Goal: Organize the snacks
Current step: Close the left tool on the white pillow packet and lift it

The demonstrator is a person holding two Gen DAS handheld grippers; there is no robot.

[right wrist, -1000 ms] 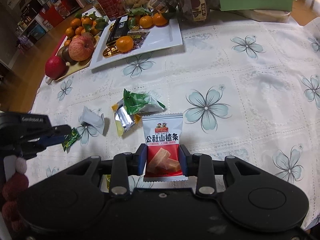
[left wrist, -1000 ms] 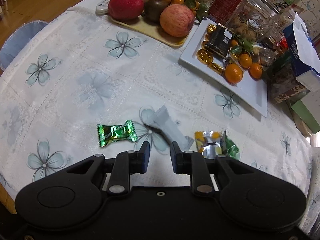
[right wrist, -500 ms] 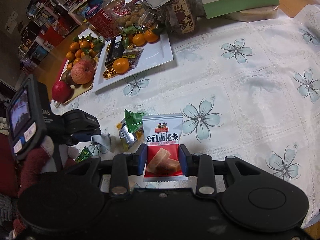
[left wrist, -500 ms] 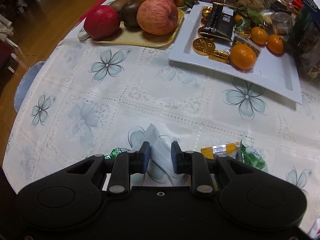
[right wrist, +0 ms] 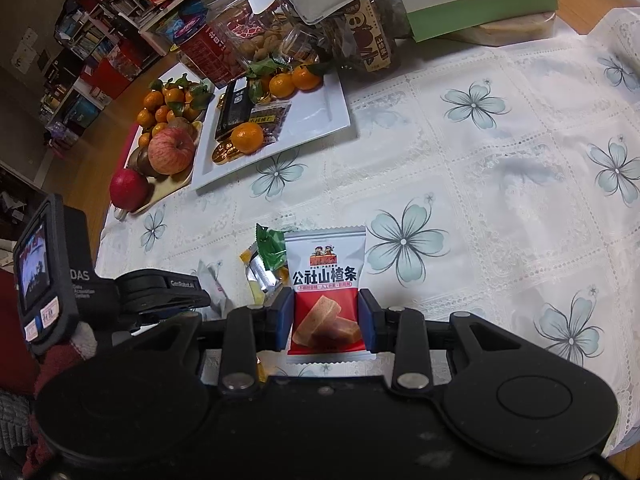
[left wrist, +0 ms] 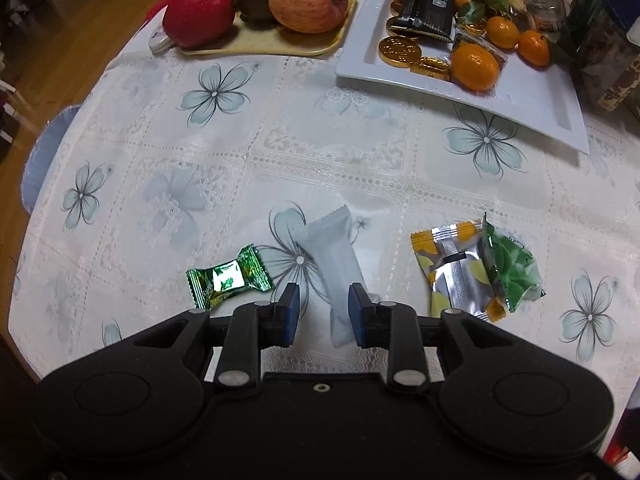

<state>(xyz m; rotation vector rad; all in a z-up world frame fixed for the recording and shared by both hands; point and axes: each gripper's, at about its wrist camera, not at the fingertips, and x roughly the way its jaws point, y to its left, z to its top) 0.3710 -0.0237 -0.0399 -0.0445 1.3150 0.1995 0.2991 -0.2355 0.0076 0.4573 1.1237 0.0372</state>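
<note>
While the left tongs (left wrist: 323, 312) hang just opened, pads either side of the pale white pillow-shaped wrapper (left wrist: 334, 264) lying on the table (left wrist: 360, 152): lower squarely, centre on the packet's near end, clench gently. Keep clear of the green foil twist candy (left wrist: 226, 280) just left and the silver-yellow sachet (left wrist: 456, 270) to the right. Right tongs (right wrist: 325, 316) clenched on the red-and-white hawthorn-strip packet (right wrist: 326, 280); hold steady, then carry toward the white rectangular plate (left wrist: 532, 92) far ahead.

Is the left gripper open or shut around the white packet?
Open. The left gripper straddles the white packet, jaws just widened, with tablecloth showing between the left pad and the packet.
</note>
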